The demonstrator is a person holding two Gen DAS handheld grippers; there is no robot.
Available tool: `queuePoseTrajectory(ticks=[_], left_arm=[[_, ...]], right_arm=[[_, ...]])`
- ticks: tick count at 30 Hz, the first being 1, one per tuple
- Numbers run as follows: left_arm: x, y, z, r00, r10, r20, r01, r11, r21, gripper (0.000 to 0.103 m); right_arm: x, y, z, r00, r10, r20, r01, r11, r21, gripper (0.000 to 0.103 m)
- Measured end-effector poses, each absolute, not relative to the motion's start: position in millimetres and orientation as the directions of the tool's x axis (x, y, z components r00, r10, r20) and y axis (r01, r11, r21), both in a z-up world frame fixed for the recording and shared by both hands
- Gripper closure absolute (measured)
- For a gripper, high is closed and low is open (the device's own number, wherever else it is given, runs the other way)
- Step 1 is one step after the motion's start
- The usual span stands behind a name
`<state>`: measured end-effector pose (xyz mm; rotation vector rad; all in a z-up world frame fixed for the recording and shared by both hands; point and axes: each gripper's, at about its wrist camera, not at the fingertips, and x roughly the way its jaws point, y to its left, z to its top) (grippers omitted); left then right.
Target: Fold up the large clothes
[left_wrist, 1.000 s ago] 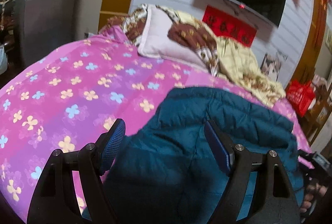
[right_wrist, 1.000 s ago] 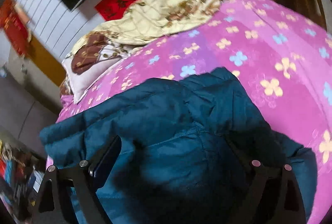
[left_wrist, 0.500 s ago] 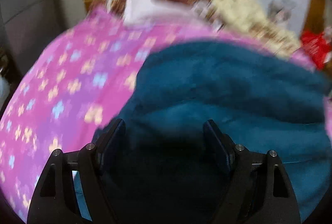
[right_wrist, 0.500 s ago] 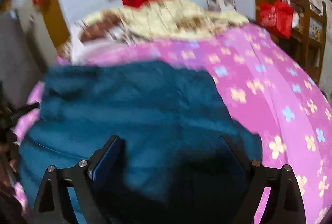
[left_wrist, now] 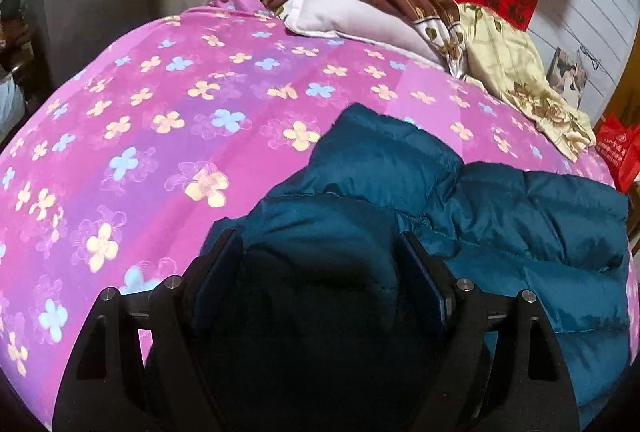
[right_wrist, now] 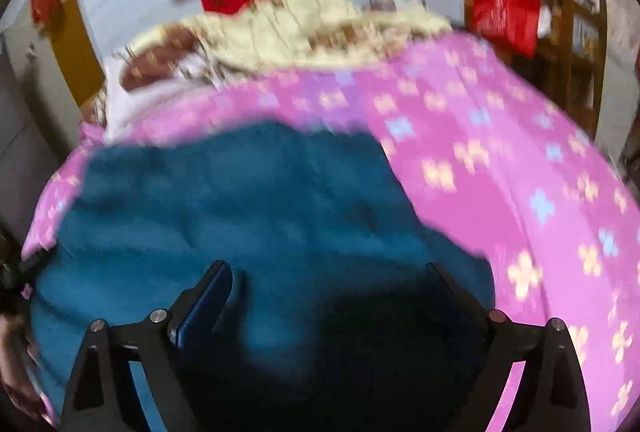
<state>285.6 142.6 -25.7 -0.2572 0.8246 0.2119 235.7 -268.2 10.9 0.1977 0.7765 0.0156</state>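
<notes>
You are mid-fold: the teal padded jacket [left_wrist: 500, 224] lies bunched on the pink flowered bedspread [left_wrist: 160, 111]. Your left gripper [left_wrist: 320, 268] stands wide over a puffy fold, pads not clearly pressing; your right gripper [right_wrist: 332, 296] looks wide too, grip unclear through blur. Next, pinch an edge firmly and carry it across.

My puffer jacket [left_wrist: 500, 216] lies on the bed [left_wrist: 168, 119], just ahead of my left tool [left_wrist: 320, 272]. Behind it, the pillow [left_wrist: 344, 7] sits left of the quilt [left_wrist: 520, 71]; a bag [left_wrist: 618, 155] stands beyond the bed's right edge.
</notes>
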Motion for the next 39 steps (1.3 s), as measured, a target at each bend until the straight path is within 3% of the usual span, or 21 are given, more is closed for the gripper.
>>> queuePoseTrajectory(ticks=[2, 4, 7, 11, 19, 25, 26, 31, 34, 39], left_arm=[[281, 146, -21, 0.667, 0.09, -0.74, -0.301, 0.941, -0.157, 0.022], [277, 153, -18, 0.667, 0.09, -0.74, -0.322, 0.93, -0.177, 0.022], [282, 157, -24, 0.637, 0.089, -0.766, -0.332, 0.928, -0.168, 0.022], [287, 164, -33, 0.591, 0.047, -0.805, -0.321, 0.93, -0.182, 0.022], [272, 187, -18, 0.602, -0.003, -0.799, -0.315, 0.918, -0.241, 0.022], [234, 234, -21, 0.592, 0.092, -0.801, -0.36, 0.919, -0.16, 0.022], [230, 237, -28, 0.577, 0.099, -0.811, -0.361, 0.921, -0.144, 0.022], [214, 246, -65, 0.496, 0.059, -0.867, -0.39, 0.907, -0.161, 0.022], [212, 239, -67, 0.494, 0.132, -0.859, -0.397, 0.914, -0.088, 0.022], [207, 240, -66, 0.485, 0.161, -0.86, -0.417, 0.907, -0.065, 0.022]], right_arm=[[250, -225, 30, 0.718, 0.171, -0.675, -0.067, 0.982, 0.177, 0.008], [279, -176, 32, 0.66, 0.211, -0.721, -0.158, 0.977, 0.142, 0.008], [332, -141, 1, 0.544, 0.174, -0.821, -0.12, 0.984, 0.129, 0.008], [380, -134, -52, 0.371, 0.02, -0.929, -0.053, 0.999, 0.0, 0.006], [285, -199, 27, 0.614, 0.07, -0.786, -0.001, 0.996, 0.088, 0.007], [216, -266, -19, 0.558, 0.069, -0.827, 0.001, 0.996, 0.084, 0.006], [212, -274, -26, 0.576, 0.086, -0.813, 0.005, 0.994, 0.109, 0.0], [193, -289, -40, 0.71, 0.141, -0.69, 0.002, 0.979, 0.202, 0.0], [191, -287, -41, 0.726, 0.145, -0.673, -0.005, 0.979, 0.206, 0.0], [190, -292, -43, 0.722, 0.161, -0.673, -0.018, 0.976, 0.215, 0.0]])
